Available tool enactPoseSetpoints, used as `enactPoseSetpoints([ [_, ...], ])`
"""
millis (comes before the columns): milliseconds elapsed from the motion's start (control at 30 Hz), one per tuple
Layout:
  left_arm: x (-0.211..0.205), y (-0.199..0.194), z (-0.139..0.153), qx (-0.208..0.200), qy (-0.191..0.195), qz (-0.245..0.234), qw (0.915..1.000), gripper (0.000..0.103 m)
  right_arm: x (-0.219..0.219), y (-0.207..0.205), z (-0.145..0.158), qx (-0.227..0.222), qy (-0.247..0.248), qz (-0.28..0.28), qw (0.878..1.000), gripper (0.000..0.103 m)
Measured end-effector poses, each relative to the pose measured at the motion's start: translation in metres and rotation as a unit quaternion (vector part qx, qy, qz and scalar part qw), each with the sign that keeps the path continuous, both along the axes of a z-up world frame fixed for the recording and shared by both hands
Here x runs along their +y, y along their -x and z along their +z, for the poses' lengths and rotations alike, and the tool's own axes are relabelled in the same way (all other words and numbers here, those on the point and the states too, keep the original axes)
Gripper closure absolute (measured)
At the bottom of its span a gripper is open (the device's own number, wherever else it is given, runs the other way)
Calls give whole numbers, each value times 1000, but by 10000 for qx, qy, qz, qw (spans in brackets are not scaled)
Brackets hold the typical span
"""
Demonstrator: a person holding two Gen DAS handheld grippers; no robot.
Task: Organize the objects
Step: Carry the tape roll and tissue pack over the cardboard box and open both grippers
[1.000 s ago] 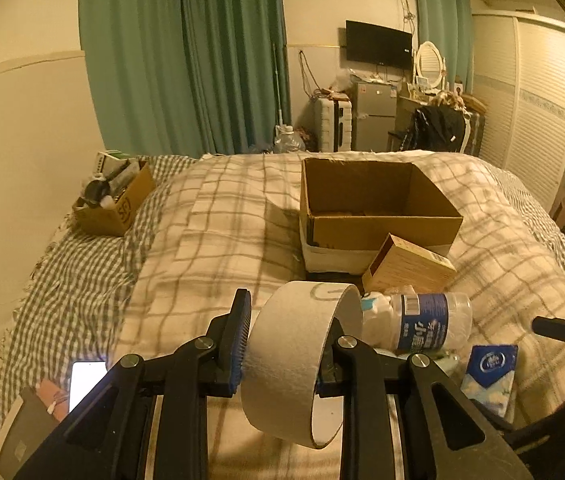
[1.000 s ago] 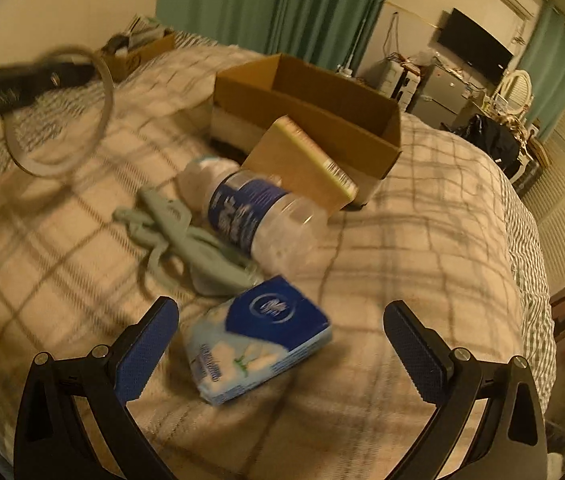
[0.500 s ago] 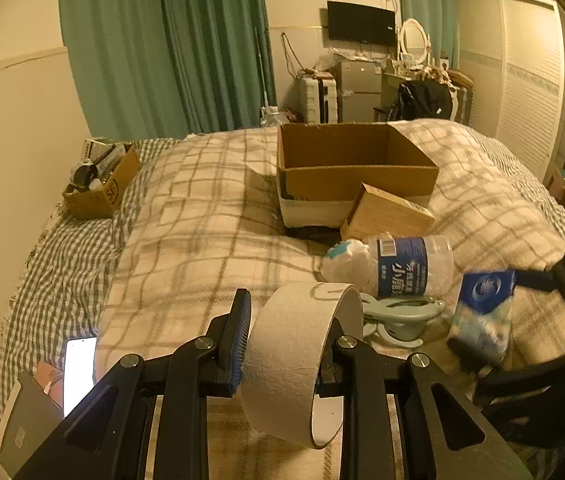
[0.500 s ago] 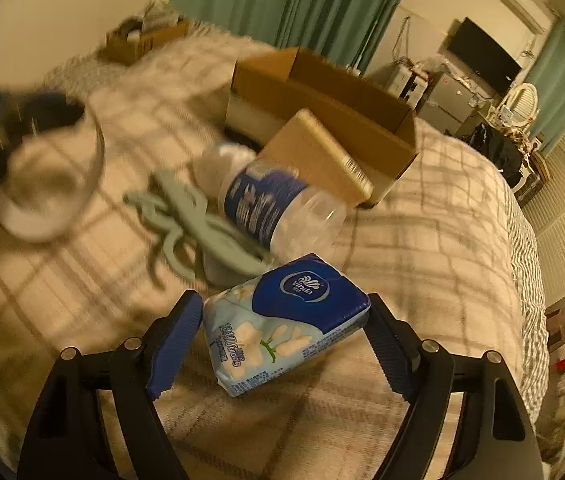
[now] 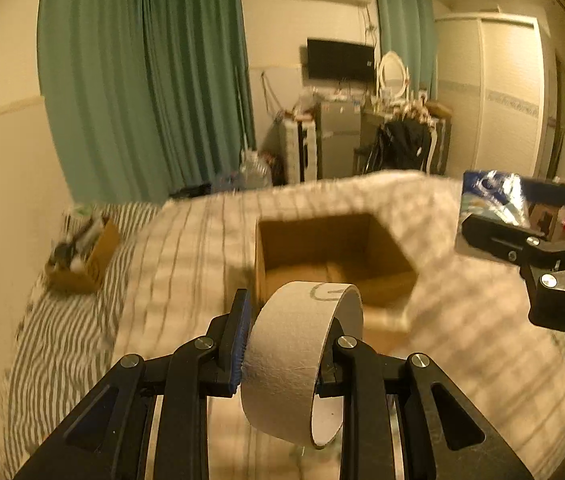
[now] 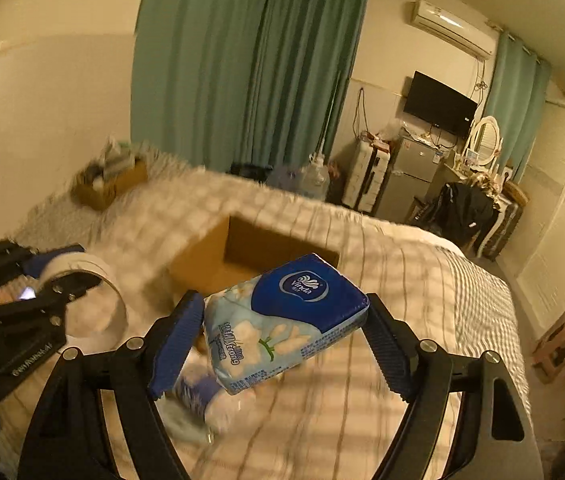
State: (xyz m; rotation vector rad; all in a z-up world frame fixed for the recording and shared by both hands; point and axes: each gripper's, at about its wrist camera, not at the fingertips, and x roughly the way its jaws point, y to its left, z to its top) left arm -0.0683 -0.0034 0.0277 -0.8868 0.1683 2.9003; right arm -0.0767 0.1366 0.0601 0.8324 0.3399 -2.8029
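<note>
Cardboard-cored tape roll and soft tissue pack, both carried over the open box

Left wrist: the left gripper pinches the light, stiff tape roll across its width, now above the cardboard box instead of short of it. Right wrist: the right gripper clamps the squashy tissue pack at its ends, now lifted off the plaid blanket; half a second ago it hung low.

The cardboard box is open-topped, its interior unobstructed from above. Far left, a small box of clutter occupies the bed.
</note>
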Motion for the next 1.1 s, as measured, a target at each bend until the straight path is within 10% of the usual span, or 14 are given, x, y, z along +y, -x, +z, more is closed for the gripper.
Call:
enactPoseSetpoints([
  [300, 9, 104, 14, -246, -64, 60, 9997, 78, 21, 103, 32, -249, 526, -159, 9982, 24],
  [733, 17, 191, -85, -838, 84, 114, 9964, 78, 26, 212, -90, -1199, 630, -143, 9907, 24],
  [967, 26, 208, -103, -914, 59, -221, 9956, 74, 29, 220, -108, -1022, 758, -45, 9919, 20],
  [1100, 31, 199, -94, -783, 234, -231, 9964, 28, 33, 211, -92, -892, 790, 10, 9929, 13],
])
